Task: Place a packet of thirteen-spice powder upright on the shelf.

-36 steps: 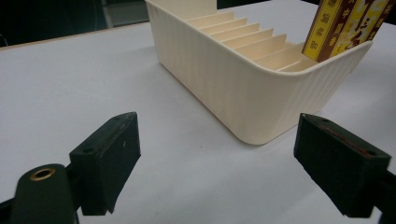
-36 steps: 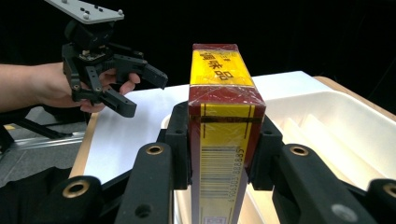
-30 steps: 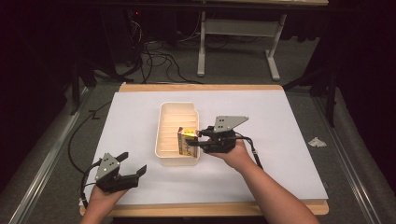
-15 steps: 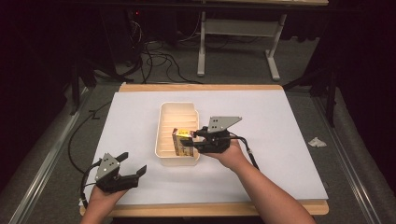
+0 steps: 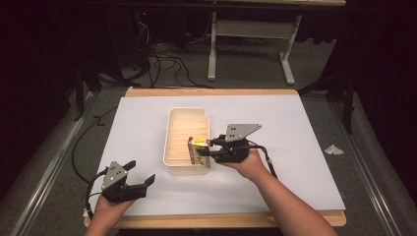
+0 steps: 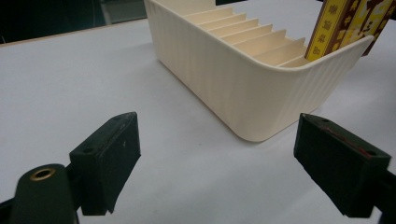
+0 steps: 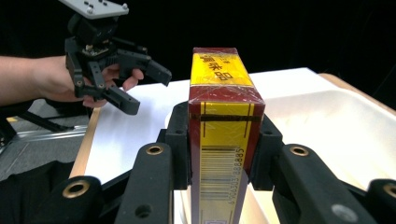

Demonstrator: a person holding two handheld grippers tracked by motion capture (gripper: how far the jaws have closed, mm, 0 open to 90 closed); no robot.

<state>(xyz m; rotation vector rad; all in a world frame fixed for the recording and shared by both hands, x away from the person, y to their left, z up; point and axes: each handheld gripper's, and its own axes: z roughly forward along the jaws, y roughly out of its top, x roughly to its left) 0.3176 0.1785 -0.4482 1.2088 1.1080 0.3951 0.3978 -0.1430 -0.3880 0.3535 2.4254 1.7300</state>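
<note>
While left gripper (image 5: 139, 179) sits unclenched near table (image 5: 305, 147) edge, right gripper (image 5: 209, 149) grasps box (image 5: 197, 150) over tray's (image 5: 173, 137) near corner.

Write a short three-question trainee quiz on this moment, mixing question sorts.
1. True or false: the right tongs are shut on the yellow and red box.
2. Multiple choice: the left tongs are A) open over the white table sheet, B) shut on the tray, C) inside the tray.
3. In one word, what runs across the inside of the cream tray?

Key
1. True
2. A
3. Dividers
</note>
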